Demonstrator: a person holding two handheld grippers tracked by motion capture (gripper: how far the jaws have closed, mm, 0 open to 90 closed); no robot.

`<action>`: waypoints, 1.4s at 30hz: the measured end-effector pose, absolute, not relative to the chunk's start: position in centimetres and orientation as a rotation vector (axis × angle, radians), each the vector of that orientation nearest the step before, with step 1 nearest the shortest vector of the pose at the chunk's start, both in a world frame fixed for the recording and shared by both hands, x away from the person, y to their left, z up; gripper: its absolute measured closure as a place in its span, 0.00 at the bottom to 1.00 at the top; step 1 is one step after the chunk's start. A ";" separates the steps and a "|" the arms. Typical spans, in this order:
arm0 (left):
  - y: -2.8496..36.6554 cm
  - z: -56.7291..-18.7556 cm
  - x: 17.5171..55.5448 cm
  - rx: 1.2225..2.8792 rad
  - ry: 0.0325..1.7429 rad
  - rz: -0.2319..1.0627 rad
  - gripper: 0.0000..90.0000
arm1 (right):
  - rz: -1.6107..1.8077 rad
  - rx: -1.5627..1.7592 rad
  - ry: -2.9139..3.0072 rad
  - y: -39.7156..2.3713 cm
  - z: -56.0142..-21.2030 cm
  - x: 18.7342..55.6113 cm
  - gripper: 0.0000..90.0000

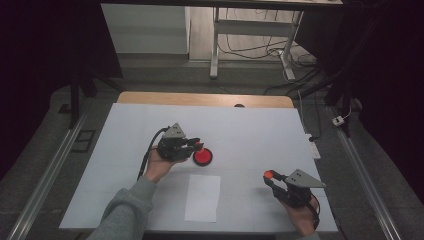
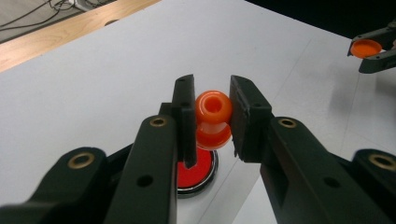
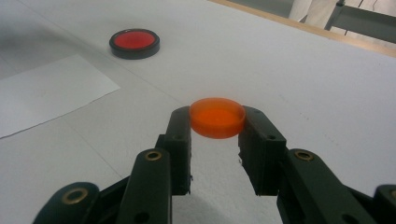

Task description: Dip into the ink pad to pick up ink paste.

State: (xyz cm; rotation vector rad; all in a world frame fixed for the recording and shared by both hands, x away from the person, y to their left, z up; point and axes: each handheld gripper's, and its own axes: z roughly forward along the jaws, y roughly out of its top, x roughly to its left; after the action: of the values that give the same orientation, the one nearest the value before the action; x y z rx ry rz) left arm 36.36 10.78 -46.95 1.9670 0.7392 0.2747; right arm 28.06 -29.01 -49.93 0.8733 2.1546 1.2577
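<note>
Bottle [image 2: 213,119] clamped in left tongs [image 2: 212,121] above red dish [image 2: 196,173]; right tongs [image 3: 217,122] grip orange cap [image 3: 217,116] aside, leaving the mouth clear.

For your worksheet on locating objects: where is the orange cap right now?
The orange cap sits clamped in the right tool, near the table's right front, right of the white paper sheet.

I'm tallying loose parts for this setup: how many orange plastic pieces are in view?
2. A small orange plastic bottle-shaped piece is clamped in the left gripper above the red, black-rimmed round dish; a flat orange plastic cap is clamped in the right gripper near the table's right front.
</note>
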 end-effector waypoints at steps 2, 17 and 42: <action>10.7 -47.2 36.6 1.974 0.743 0.275 0.81 | 1.256 0.872 2.155 -29.0 -49.9 28.0 0.72; 9.5 -49.6 37.7 2.046 0.767 0.270 0.81 | 1.256 0.868 2.154 -28.9 -49.9 28.0 0.72; 8.8 -51.8 38.6 2.076 0.808 0.279 0.81 | 1.258 0.862 2.157 -29.0 -49.8 28.0 0.72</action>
State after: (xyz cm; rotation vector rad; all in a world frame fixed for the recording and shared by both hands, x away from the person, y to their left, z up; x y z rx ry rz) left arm 38.57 8.83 -51.78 2.0765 0.8081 0.2792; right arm 28.04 -28.96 -49.83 0.8615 2.1570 1.2584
